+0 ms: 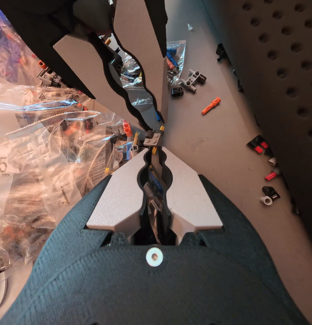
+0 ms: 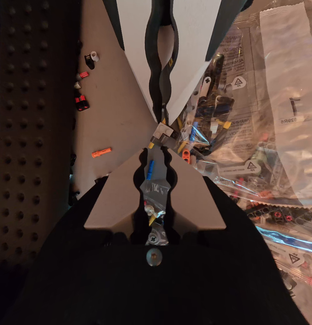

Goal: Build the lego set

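A small grey studded Lego assembly (image 1: 152, 139) with yellow pins and a dark round part hangs above the grey table (image 1: 195, 140). My left gripper (image 1: 154, 148) is shut on its near end. In the right wrist view the left gripper (image 2: 161, 121) comes down from the top onto the assembly (image 2: 163, 131). My right gripper (image 2: 154, 148) stands narrowly open with its tips at the assembly's other end, and nothing shows between its pads. It enters the left wrist view (image 1: 155, 124) from above.
Clear bags of parts (image 1: 46, 140) (image 2: 257, 123) cover one side of the table. Loose parts lie around: an orange pin (image 1: 211, 105) (image 2: 101, 152), a grey connector (image 1: 192, 80), a blue pin (image 2: 150, 169) and red-and-black pieces (image 1: 259, 146) (image 2: 81, 102). A dark perforated panel (image 1: 283, 70) (image 2: 19, 123) borders the table. My two grippers' fingertips are within a few centimetres of each other. The orange pin (image 1: 211, 105) lies around 6 centimetres away from my right fingertips. Seen from the right wrist view (image 2: 101, 151) as well.
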{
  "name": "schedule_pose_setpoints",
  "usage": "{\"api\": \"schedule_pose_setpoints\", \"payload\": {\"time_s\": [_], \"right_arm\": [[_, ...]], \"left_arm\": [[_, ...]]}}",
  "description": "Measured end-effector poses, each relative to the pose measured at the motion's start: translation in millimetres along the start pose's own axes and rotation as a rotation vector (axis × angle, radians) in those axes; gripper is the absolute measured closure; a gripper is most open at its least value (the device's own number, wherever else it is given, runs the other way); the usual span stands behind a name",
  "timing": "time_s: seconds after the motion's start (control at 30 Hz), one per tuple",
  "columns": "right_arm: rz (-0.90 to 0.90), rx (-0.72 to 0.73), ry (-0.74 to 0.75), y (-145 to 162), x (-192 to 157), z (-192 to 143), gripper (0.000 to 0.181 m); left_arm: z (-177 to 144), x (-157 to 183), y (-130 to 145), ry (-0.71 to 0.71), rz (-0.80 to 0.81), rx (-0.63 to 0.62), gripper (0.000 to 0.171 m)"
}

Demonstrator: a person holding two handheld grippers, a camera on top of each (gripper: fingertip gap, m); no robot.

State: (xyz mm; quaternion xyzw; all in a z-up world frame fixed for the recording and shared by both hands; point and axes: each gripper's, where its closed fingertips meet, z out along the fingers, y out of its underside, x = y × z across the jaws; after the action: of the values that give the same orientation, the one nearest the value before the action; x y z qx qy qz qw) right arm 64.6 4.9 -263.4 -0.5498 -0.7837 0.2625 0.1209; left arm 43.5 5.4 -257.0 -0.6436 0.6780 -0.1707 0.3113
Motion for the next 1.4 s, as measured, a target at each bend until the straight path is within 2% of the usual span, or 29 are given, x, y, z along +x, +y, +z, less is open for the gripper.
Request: {"api": "schedule_pose_setpoints", "payload": {"time_s": [0.23, 0.37, 0.77, 0.9, 1.2, 1.33, 1.4], "right_arm": [[0.008, -0.010, -0.008, 1, 0, 5, 0.165], [-0.013, -0.025, 0.024, 3, 6, 9, 0.181], [-0.033, -0.035, 0.014, 3, 5, 13, 0.181], [-0.038, -0.019, 0.010, 0, 4, 13, 0.181], [-0.042, -0.032, 0.009, 3, 4, 13, 0.181], [-0.032, -0.009, -0.007, 0, 2, 11, 0.181], [-0.023, -0.007, -0.006, 0, 3, 10, 0.177]], "left_arm": [[-2, -1, -4, -0.005, -0.001, 0.024, 0.166], [-1, 1, -5, 0.011, -0.006, 0.029, 0.166], [2, 1, -2, 0.016, -0.018, 0.015, 0.165], [1, -2, -7, -0.002, -0.025, 0.044, 0.157], [8, 2, 1, 0.014, -0.010, -0.009, 0.155], [9, 2, 3, 0.011, -0.002, -0.019, 0.161], [8, 1, 3, -0.002, 0.009, -0.021, 0.171]]}}
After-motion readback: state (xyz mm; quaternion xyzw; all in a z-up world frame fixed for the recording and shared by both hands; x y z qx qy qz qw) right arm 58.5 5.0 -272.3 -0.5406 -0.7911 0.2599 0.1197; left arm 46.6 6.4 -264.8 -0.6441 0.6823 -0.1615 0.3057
